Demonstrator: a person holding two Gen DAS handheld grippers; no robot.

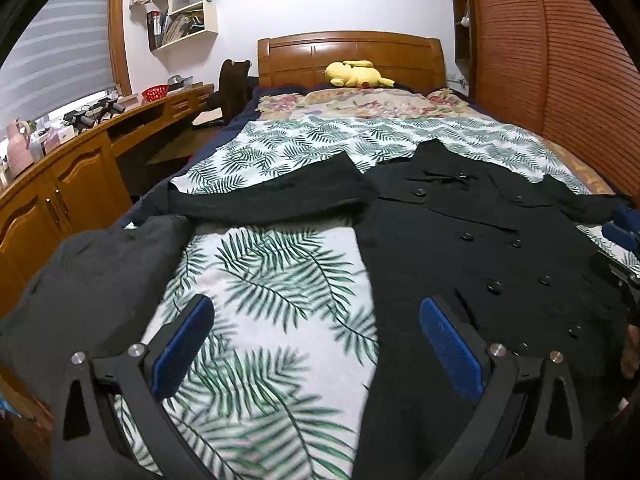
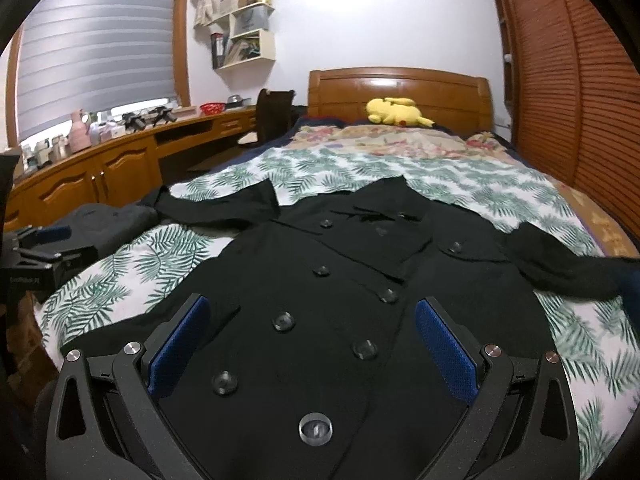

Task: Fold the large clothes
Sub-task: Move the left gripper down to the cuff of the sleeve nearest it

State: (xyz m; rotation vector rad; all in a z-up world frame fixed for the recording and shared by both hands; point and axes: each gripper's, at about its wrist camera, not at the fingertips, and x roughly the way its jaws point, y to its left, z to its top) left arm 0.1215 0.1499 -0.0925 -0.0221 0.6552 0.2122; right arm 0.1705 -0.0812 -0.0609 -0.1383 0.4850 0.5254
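Black coat [image 2: 352, 280] is laid out flat, front up, on the palm-leaf sheet [image 1: 280, 280] covering the bed, collar pointing toward the headboard [image 1: 352, 54]. We can see two rows of buttons [image 2: 283, 322] running down the front. One sleeve [image 1: 272, 196] stretches out sideways toward the desk [image 1: 80, 160] side, the other sleeve [image 2: 560, 264] goes out toward the slatted wardrobe [image 2: 568, 80].

Our left gripper [image 1: 316, 340] hangs above the sheet right at the coat's edge, fingers spread wide and gripping nothing; the near blue pad [image 1: 450, 344] sits over the black fabric, the other one over the leaf print. Our right gripper [image 2: 312, 344] hovers over the lower front of the coat between the button rows, also spread wide with nothing in it. In the left view it shows up as blue and black bits at the far right edge.

A dark grey garment [image 1: 92, 280] is bunched at the bed's edge on the desk side, just beside the first sleeve. A yellow plush [image 1: 356, 74] lies up by the headboard, well apart from the coat.
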